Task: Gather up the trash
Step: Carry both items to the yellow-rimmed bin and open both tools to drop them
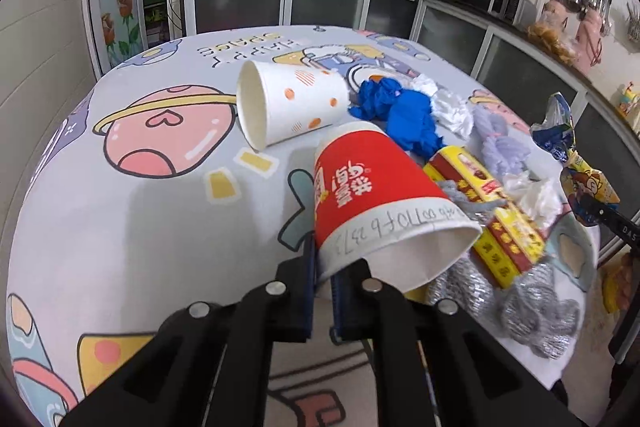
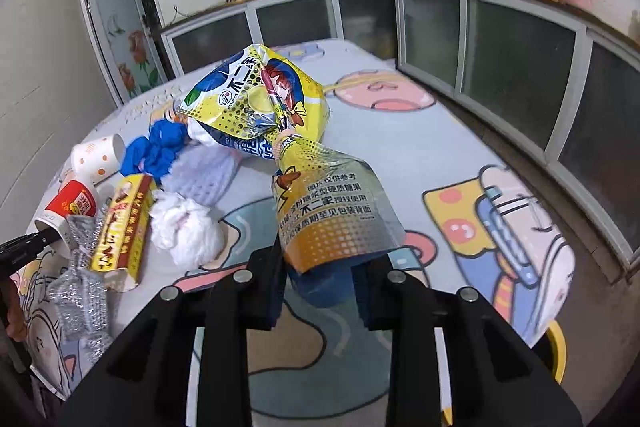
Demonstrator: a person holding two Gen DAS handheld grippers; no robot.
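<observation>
Red paper cup (image 1: 372, 187) was held tipped by rim, mouth down. Yellow candy bag (image 2: 288, 147) was held up, crumpled.

The red cup (image 1: 372, 183) and the white dotted cup (image 1: 288, 103) are matt paper, the yellow candy bag (image 2: 256, 99) is glossy crinkled plastic film, the scouring pads (image 1: 532, 315) are shiny rough metal mesh, and the printed tablecloth (image 1: 120, 227) looks smooth with a slight sheen.

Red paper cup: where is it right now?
In the left wrist view the red paper cup sits centre, its rim pinched by the left gripper, between the white dotted cup and the yellow box.
</observation>
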